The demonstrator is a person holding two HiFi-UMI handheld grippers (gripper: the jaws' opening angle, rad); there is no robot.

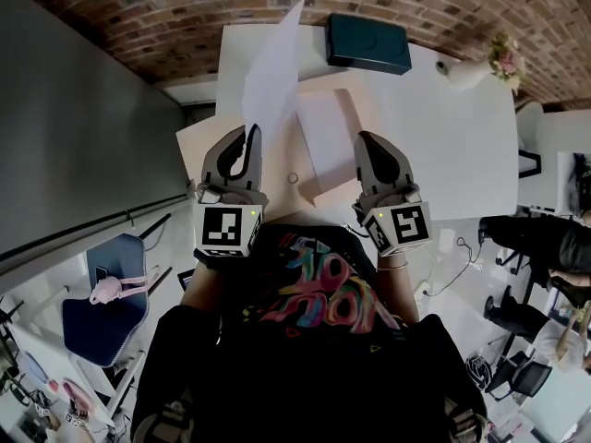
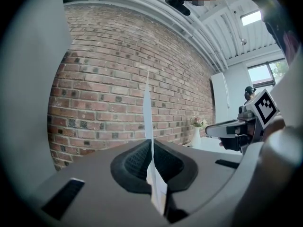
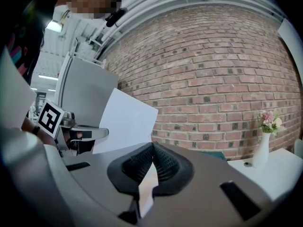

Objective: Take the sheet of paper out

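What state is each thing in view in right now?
left tongs: shut on sheet of paper
sheet of paper: upright, lifted off the table
right tongs: shut on a pale edge, apparently the tan envelope
tan envelope: on the table, sheet out
vase: upright, flowers in it

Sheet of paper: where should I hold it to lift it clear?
Probably its lower edge, from the person's side: the sheet stands upright, edge-on to the left gripper, whose shut jaws pinch it there, while the right gripper holds the envelope.
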